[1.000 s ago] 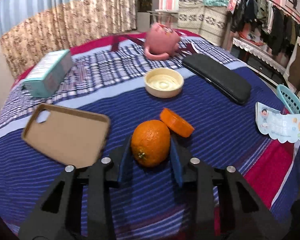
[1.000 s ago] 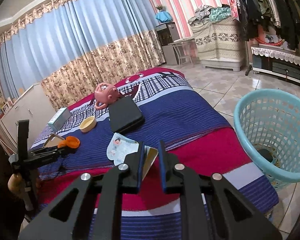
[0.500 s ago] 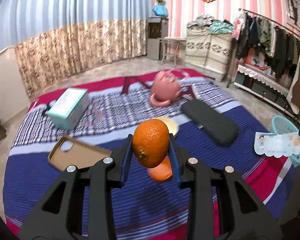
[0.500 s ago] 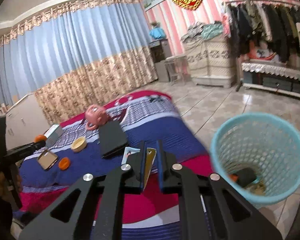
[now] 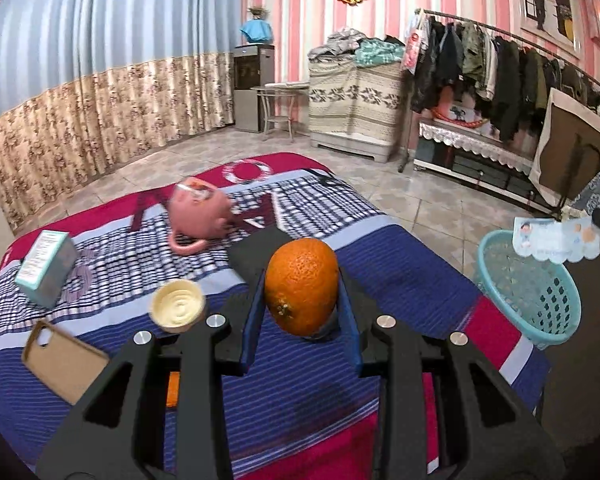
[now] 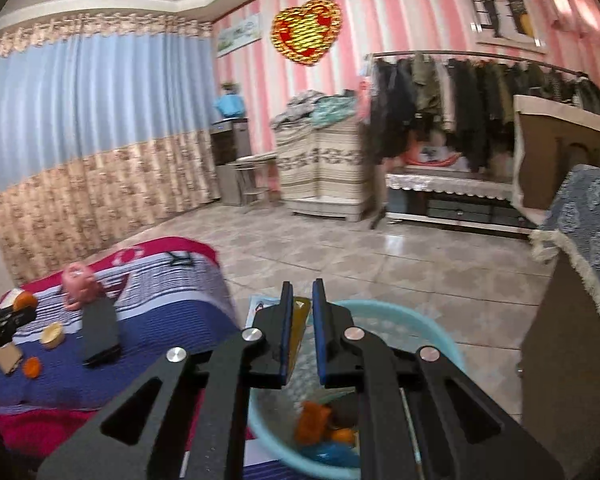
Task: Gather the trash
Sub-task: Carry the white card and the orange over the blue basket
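Clearly, in the left wrist view, the left tool [image 5: 302, 312] is clamped on a round orange fruit [image 5: 301, 286], its blue pads pressing both sides, and the fruit hangs clear above the striped blue and red bed cover [image 5: 400, 248]. On the bed lie a pink ceramic teapot-shaped mug [image 5: 196, 212], a cream round lid [image 5: 177, 306], a tan phone case [image 5: 62, 360], a teal and white carton [image 5: 46, 268] and a flat black case [image 5: 256, 254]. Off the bed's far side stands the turquoise plastic mesh basket [image 5: 540, 300], and a pale blue printed snack packet [image 5: 556, 239] hangs over its rim.

In the right wrist view, the right tool [image 6: 302, 328] is pinched shut on that packet [image 6: 300, 328], seen edge-on as a yellowish sheet between the pads. It hangs above the basket [image 6: 416, 320], which already holds orange scraps and something blue; what they are is hard to tell through the blur. An orange round lid [image 6: 32, 367] lies on the bed.

The risks look modest. A light packet let go near the rim could flutter and land on the tiled floor [image 6: 380, 256], so it wants releasing well over the opening. The fruit is smooth and round, so it could roll out of the grip if the left tool tilts on its way across. Both tools heading for one basket could also knock together.
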`<state>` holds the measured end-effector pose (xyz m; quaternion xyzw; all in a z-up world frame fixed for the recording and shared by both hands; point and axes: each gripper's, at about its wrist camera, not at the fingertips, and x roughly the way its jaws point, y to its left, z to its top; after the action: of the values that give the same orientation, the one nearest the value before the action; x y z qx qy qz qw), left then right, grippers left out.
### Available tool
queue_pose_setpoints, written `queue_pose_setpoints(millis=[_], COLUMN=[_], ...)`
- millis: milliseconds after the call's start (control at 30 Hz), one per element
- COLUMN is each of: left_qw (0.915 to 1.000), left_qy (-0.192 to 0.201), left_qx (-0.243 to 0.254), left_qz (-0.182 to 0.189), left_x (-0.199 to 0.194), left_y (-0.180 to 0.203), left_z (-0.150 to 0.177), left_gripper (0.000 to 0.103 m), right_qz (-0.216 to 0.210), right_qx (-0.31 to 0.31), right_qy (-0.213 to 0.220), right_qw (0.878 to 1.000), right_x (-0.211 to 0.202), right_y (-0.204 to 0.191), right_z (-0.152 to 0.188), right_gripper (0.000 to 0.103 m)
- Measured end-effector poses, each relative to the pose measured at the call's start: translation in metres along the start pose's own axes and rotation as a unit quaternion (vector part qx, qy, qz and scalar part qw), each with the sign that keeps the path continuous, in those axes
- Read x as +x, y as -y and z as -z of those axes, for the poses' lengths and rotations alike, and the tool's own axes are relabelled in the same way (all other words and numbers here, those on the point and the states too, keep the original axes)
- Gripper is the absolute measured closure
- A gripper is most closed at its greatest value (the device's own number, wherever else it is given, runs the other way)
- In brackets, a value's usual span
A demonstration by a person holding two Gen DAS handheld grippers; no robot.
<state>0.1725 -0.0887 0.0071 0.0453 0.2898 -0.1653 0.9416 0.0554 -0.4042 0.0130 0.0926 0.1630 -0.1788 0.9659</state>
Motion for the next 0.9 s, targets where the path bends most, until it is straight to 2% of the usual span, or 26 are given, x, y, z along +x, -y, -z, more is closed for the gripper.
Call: queue_pose_setpoints(millis=[267,433,633,900], left_qw=[0.9996,0.9988,0.9967,0.9904], left_qy=[-0.018,-0.024,-0.026,-0.025], left_qx=[0.002,0.021,0.049,0.096], left_qz=[0.022,0.037,0.06,0.096], left_x=[0.033,0.047,0.062,0.078], left_y=[0.043,0.075,0.122,0.194], left_z=[0.0,0.0,-0.001,0.001], left_gripper=[0.07,0.07,0.07,0.069], right_qz=[0.054,0.067,0.075,0.084], right_qx=[-0.01,-0.016,0.003,0.014], right_qy=[-0.023,-0.031,-0.043,-0.054], right_qw=[0.998,0.997,0.996,0.995], right_x=[0.024,0.028,0.033,0.041], right_y=[0.025,0.037,0.058,0.07], right_z=[0.012,0.018,0.023,0.032], right_gripper=[0.093,0.093,0.093,0.093])
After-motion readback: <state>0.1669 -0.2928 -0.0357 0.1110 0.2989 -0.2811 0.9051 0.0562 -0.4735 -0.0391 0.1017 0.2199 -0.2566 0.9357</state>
